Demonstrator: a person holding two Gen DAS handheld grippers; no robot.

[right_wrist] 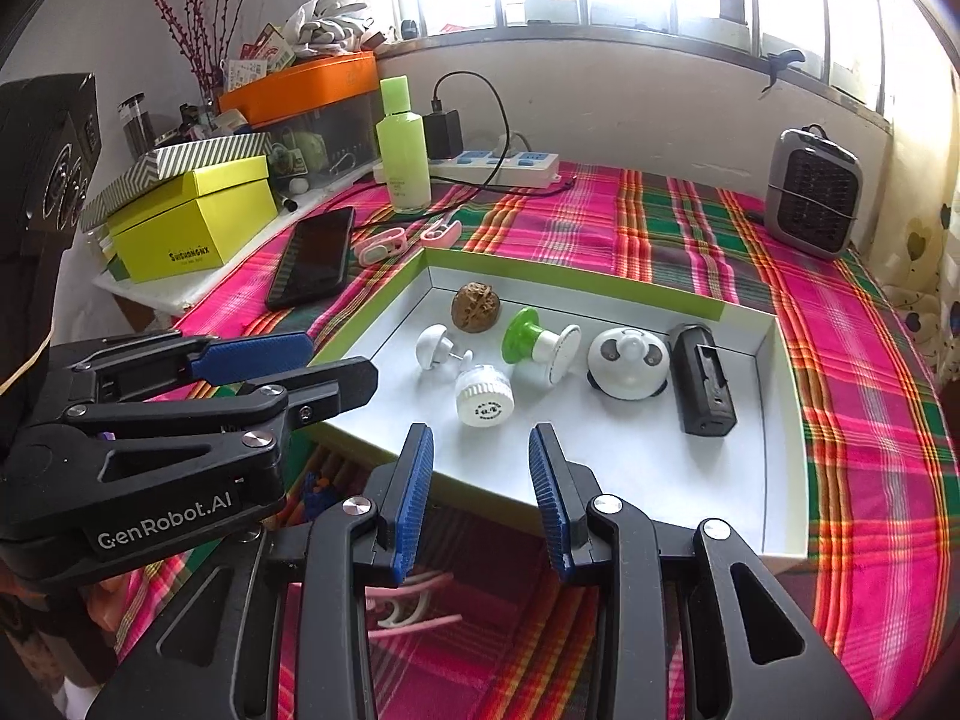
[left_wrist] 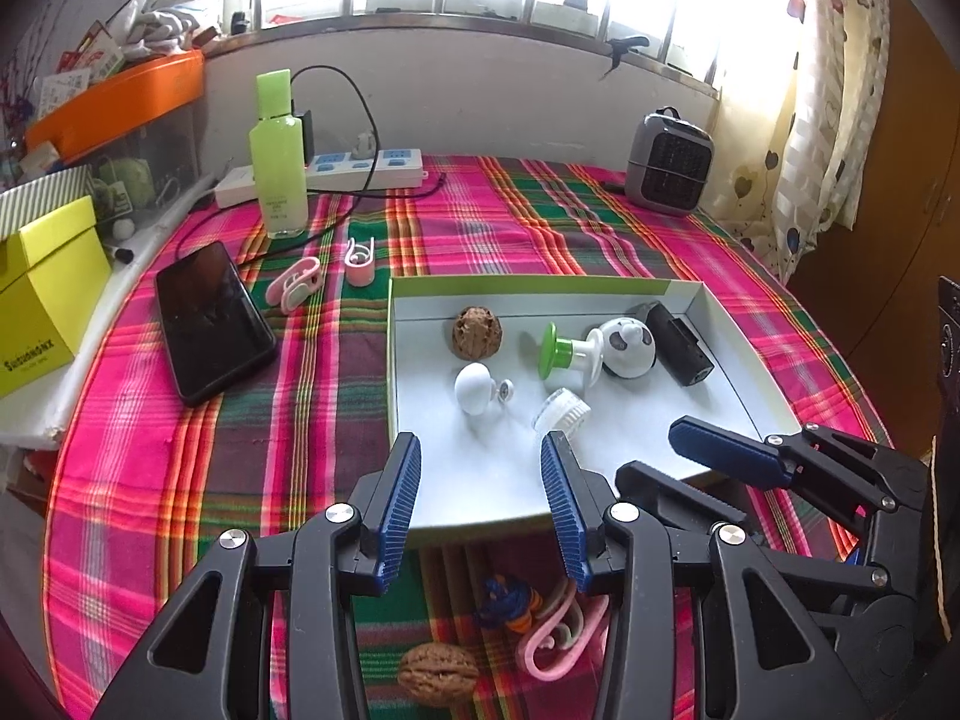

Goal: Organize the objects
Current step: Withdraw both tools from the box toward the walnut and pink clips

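Both your claws hang empty and partly spread over the tray's (left_wrist: 744, 384) near edge: left claw (left_wrist: 480, 480), right claw (right_wrist: 480, 480). The ridged walnut (left_wrist: 438, 675) and springy pink clip (left_wrist: 555, 639) lie loose on the plaid cloth (left_wrist: 180, 480) beneath. The round nut can roll away; the cardboard tray can skid.

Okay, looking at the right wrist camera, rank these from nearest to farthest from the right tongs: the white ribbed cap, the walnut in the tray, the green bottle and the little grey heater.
From the right tongs:
1. White ribbed cap, in the tray just ahead of the fingertips.
2. Walnut, near the tray's far wall.
3. Green bottle, standing beyond the tray, back left by the power strip.
4. Grey heater, back right corner. It and the bottle are close to call.
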